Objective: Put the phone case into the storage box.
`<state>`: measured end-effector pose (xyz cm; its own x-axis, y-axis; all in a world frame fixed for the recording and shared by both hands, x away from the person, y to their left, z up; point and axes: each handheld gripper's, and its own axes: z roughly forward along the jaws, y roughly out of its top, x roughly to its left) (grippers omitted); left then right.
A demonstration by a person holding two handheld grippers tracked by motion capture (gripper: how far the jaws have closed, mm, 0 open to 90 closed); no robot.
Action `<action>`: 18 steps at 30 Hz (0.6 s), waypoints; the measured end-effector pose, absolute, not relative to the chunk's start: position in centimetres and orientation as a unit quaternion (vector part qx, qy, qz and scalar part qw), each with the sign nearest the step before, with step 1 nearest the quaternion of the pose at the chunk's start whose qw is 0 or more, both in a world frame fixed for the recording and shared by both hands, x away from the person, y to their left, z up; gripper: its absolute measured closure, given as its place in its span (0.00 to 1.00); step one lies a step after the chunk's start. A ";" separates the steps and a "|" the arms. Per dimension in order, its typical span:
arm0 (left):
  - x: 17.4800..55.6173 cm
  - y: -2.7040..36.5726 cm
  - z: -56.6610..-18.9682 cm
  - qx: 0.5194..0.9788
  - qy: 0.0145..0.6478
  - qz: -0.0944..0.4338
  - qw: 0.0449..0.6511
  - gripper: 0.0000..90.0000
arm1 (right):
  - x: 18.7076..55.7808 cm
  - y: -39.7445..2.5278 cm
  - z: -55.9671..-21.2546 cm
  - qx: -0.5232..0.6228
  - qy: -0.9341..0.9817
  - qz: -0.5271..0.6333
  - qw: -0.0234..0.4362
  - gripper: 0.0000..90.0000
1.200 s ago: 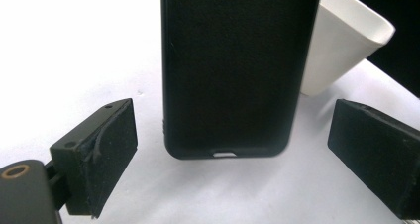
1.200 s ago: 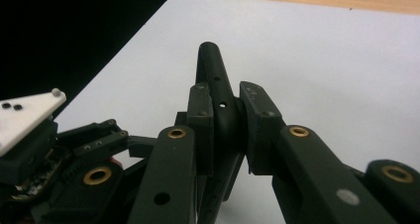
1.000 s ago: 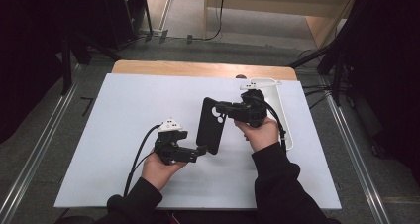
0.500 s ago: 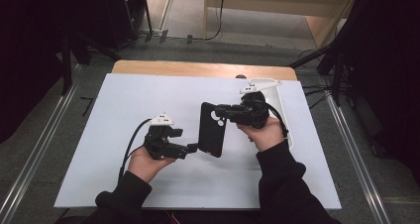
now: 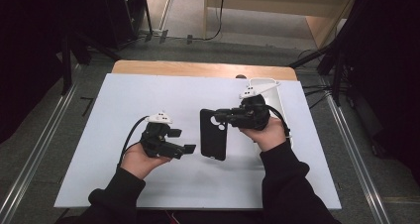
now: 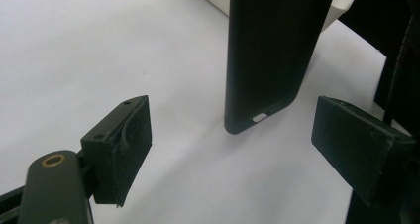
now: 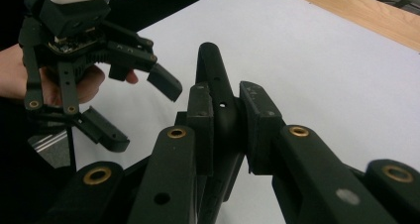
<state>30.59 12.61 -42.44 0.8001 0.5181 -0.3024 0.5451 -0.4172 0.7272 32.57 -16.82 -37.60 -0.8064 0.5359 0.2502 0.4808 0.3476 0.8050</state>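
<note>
Over the middle of the white table (image 5: 124, 105), the black phone case (image 5: 213, 134) was clamped near its upper end between the closed jaws of the right tool (image 5: 224, 117). The left tool (image 5: 187, 148) was just left of the case's lower end, jaws spread wide and holding nothing. A white tray (image 5: 270, 87) lay on the table behind the right tool.
</note>
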 end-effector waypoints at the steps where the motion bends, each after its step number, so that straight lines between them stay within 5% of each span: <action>1: 30.6 12.7 -42.3 0.842 0.311 -0.016 0.440 0.20 | 32.6 -16.9 -37.6 0.307 0.822 0.480 0.028 0.83; 18: 31.0 13.4 -41.1 0.846 0.287 -0.035 0.447 0.24 | 32.3 -17.0 -37.5 0.234 0.848 0.475 0.011 0.83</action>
<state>30.99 13.44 -41.08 0.8327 0.4543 -0.3166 0.5177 -0.4356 0.7364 32.30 -16.95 -37.51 -0.8905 0.4066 0.2041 0.3863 0.4388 0.8113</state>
